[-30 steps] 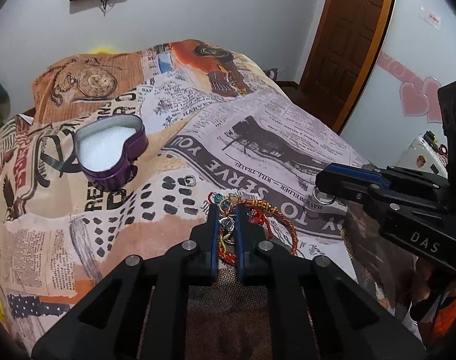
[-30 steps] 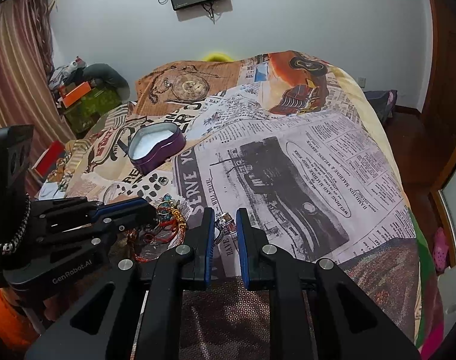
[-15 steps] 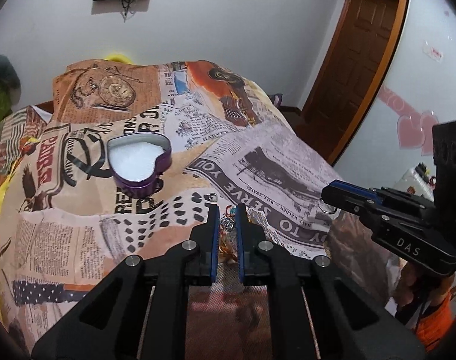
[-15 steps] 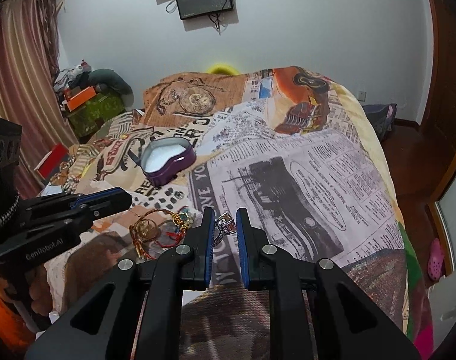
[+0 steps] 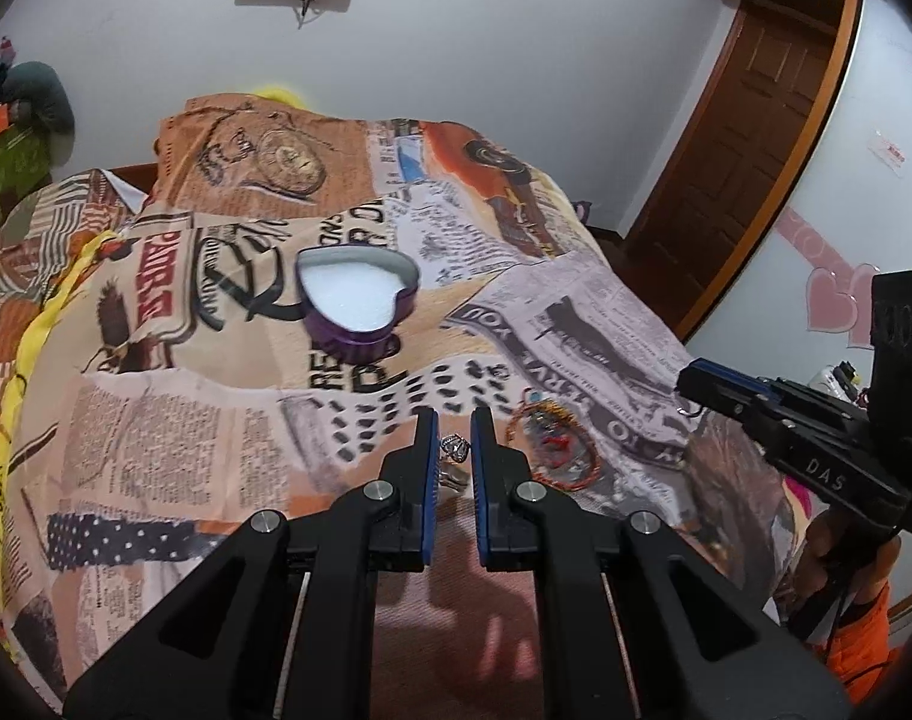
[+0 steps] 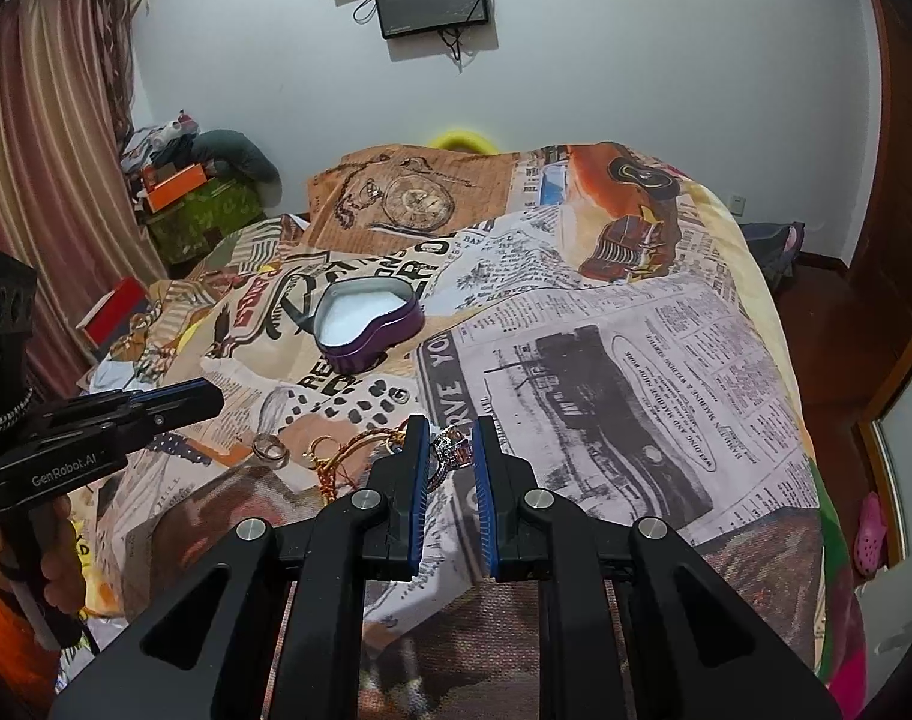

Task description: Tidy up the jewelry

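Note:
A silver ring with a clear stone [image 5: 454, 449] is pinched between the blue pads of my left gripper [image 5: 454, 429], which hangs above the bedspread. My right gripper [image 6: 450, 433] is shut on a second ring with a pink stone [image 6: 454, 450]. Each gripper also shows in the other's view: the left gripper [image 6: 215, 399] at the left, the right gripper [image 5: 690, 381] at the right. Tangled red and gold bracelets [image 5: 552, 450] lie on the cover just right of my left fingers. Further back, an open purple heart-shaped tin [image 5: 357, 300] with a white lining sits upright.
A plain band ring [image 6: 270, 449] lies on the newspaper-print bedspread [image 6: 636, 372] beside the gold bracelet [image 6: 348, 450]. Boxes and clothes are piled at the left of the bed [image 6: 180, 192]. A wooden door [image 5: 732, 138] stands to the right. A person's hand [image 6: 60, 570] grips the left handle.
My left gripper has lifted off the bracelet pile and moved left with the silver ring, leaving the bracelets on the cover. The right gripper has risen slightly, still holding its ring.

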Tool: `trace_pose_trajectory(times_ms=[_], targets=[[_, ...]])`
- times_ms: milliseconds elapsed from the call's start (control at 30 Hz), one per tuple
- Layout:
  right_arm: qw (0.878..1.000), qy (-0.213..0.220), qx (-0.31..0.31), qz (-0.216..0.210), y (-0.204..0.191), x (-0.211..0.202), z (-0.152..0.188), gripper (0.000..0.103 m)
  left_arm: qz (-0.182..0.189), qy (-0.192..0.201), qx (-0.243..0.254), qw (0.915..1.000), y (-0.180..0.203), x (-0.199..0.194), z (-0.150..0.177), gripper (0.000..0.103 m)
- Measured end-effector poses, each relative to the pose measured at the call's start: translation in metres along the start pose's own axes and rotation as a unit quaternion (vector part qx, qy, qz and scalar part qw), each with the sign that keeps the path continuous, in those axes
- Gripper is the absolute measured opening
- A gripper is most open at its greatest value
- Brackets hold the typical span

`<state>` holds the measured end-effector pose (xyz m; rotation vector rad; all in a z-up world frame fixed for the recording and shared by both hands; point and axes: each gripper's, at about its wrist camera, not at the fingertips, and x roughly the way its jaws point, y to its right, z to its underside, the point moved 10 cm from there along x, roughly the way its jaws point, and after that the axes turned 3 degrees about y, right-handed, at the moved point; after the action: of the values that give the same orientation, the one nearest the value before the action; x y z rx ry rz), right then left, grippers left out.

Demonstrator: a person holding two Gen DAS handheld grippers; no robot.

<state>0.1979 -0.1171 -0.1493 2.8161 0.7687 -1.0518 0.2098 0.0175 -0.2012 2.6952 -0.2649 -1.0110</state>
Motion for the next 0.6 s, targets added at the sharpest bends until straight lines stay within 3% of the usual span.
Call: trace_pose_trajectory(times_ms=[433, 600], targets=[[1.0, -0.014, -0.013, -0.002, -0.01, 0.01, 0.006, 0.013, -0.054, -0.049, -0.021, 0.9971, -0.045, 0.026, 0.038, 0.009], [1.0, -0.02, -0.015, 0.0, -0.009, 0.014, 0.007, 0.013, -0.057, -0.044, -0.024, 0.9971, -0.05, 0.025, 0.036, 0.009]])
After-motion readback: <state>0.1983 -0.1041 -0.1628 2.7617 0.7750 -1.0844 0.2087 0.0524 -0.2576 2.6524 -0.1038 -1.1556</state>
